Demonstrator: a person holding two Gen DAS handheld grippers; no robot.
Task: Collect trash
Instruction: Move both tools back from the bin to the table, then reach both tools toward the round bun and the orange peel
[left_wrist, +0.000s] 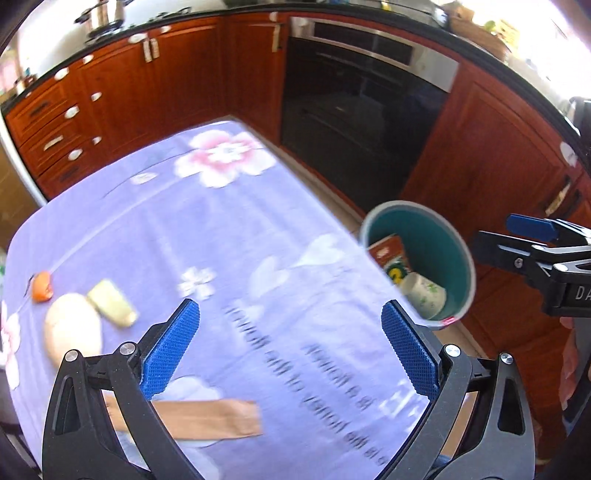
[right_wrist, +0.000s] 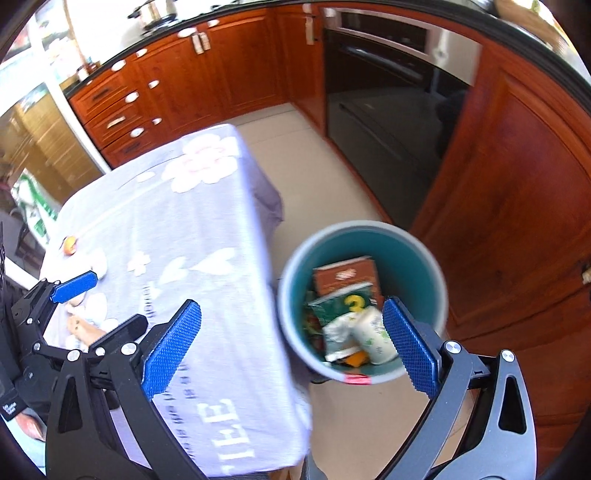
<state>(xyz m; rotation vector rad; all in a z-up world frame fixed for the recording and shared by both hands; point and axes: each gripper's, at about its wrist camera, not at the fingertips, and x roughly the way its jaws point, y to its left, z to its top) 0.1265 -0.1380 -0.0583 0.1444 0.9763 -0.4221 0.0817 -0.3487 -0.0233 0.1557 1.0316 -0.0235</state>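
Left gripper (left_wrist: 290, 343) jaws wide apart, nothing between the blue pads; it hangs over the near part of the table (left_wrist: 221, 236), which is covered by a lilac cloth with pink-white flowers and dark lettering. Right gripper (right_wrist: 291, 343) jaws also wide apart and empty, hanging over the table's right edge and the bin (right_wrist: 364, 295). Bin stands on the pale floor just beside the table's right side, near the red-brown cabinets (right_wrist: 517, 206); teal inside, grey rim. Inside the bin: a brown carton (right_wrist: 345, 275), a green packet with a yellow "3" (right_wrist: 341, 304), a patterned paper cup (right_wrist: 375, 332) on its side, and crumpled white paper (right_wrist: 338, 332). Trash on the table, left side: an orange scrap (left_wrist: 41, 287), a pale yellow cup (left_wrist: 112, 303) on its side, and a cream rounded item (left_wrist: 73, 330) touching or just beside that cup; blur prevents telling which. A flat brown paper piece (left_wrist: 207, 419) lies near, under the left gripper. Oven (left_wrist: 362, 122) in the far cabinets. Both views blurred.
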